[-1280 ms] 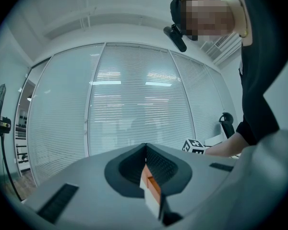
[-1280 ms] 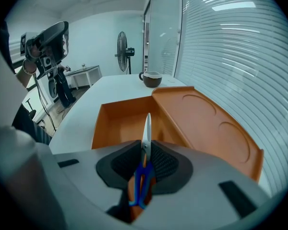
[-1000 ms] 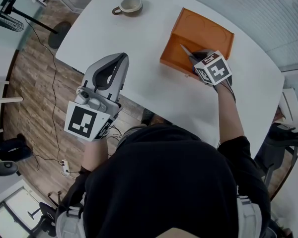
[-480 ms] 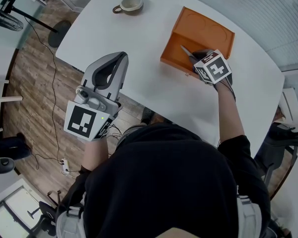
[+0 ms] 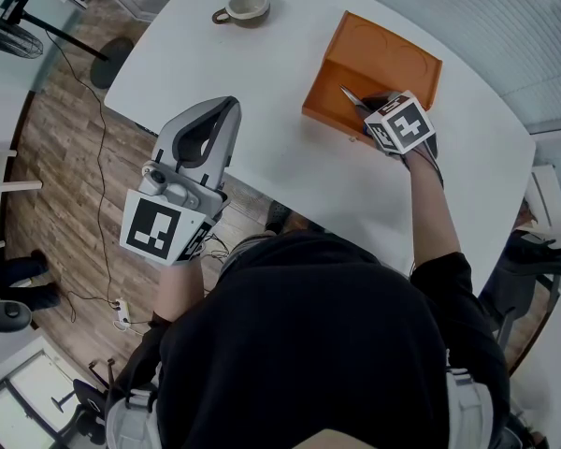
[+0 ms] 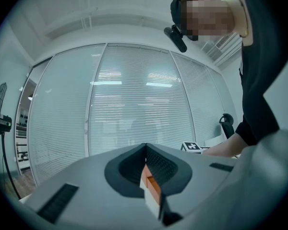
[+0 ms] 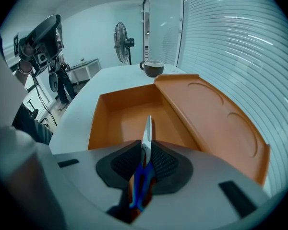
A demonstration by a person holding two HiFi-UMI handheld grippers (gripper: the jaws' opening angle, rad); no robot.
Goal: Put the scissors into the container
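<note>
The scissors (image 7: 145,147) have blue handles and closed silver blades. My right gripper (image 7: 145,153) is shut on them, its pads pressing just behind the blades, which point out over the orange container (image 7: 129,119). From the head view the blade tip (image 5: 349,95) hangs above the container's near wall (image 5: 329,118), with the right gripper (image 5: 372,110) at that edge. The container's hinged lid (image 7: 216,123) lies open to the right. My left gripper (image 5: 215,127) is held at the table's near edge, far from the container. In the left gripper view its jaws (image 6: 146,164) meet with nothing between them.
A brown cup (image 5: 243,9) stands at the far left of the white table (image 5: 234,82). A standing fan (image 7: 122,40) and office equipment are on the floor beyond. The table's near edge runs just under the left gripper. Window blinds close off the right side.
The right gripper with the scissors has edged slightly up and forward over the container's near wall. The left gripper has stayed in place.
</note>
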